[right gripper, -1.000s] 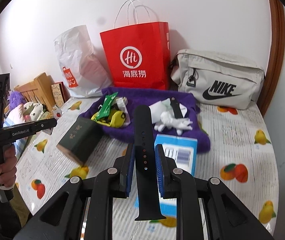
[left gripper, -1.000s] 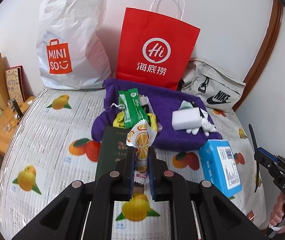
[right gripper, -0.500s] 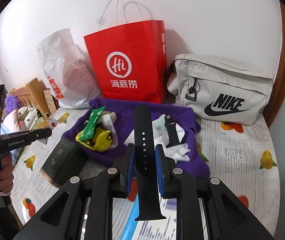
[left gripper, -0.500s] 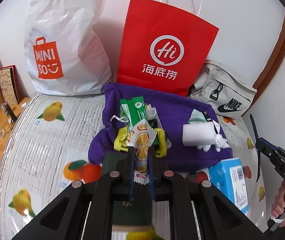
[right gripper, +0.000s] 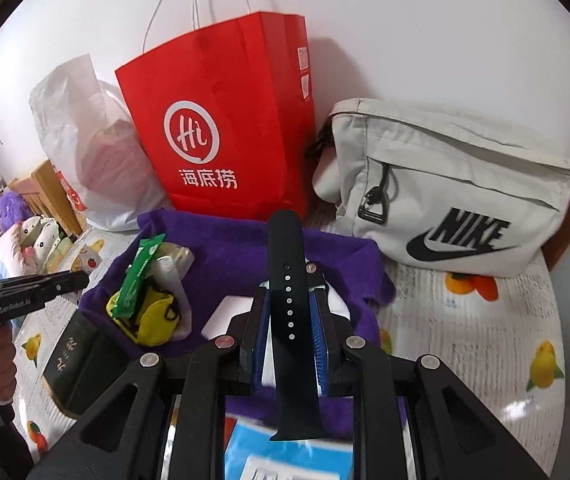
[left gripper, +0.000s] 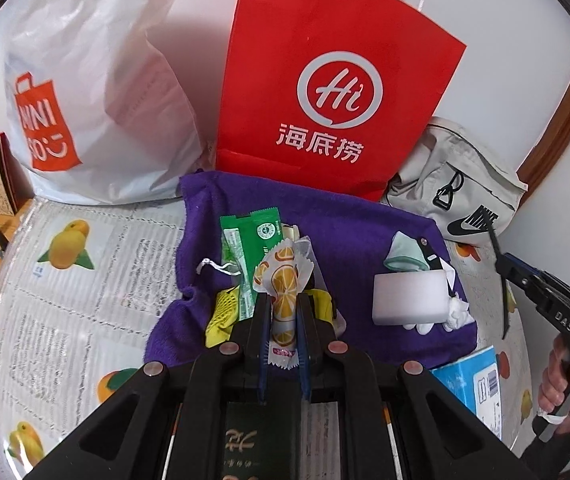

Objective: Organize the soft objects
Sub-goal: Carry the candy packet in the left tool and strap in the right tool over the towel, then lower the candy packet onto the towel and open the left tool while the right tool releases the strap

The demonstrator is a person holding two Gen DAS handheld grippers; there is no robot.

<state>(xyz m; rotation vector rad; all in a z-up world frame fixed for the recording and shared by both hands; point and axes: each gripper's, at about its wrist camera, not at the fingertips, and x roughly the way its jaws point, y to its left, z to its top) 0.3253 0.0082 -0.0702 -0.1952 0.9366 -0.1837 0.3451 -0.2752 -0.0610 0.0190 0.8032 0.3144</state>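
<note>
Right now the left hand-held gripper (left gripper: 283, 312) is closed tight on an orange-slice snack packet (left gripper: 283, 280), which stands upright between the jaws and pokes out above them. It hangs over the near edge of a purple towel (left gripper: 345, 216) spread on the bed (left gripper: 65, 288). On the towel, at about 11 o'clock from the packet, lies a green sachet (left gripper: 251, 236) on top of a yellow pouch (left gripper: 223, 312); at 3 o'clock sits a white sponge block (left gripper: 409, 298).

The right hand-held gripper (right gripper: 289, 320) is clamped on a black watch strap (right gripper: 289, 280), held lengthwise, its holed end reaching up over the purple towel (right gripper: 225, 252). Behind the towel, at 12 o'clock, a red paper bag (right gripper: 221, 120) stands against the wall, with a white plastic bag (right gripper: 81, 128) at 10 o'clock and a beige Nike pouch (right gripper: 445, 192) at 2 o'clock. A blue box (right gripper: 285, 452) shows blurred beneath the right gripper, and a dark green book (right gripper: 73, 360) lies at 8 o'clock.
</note>
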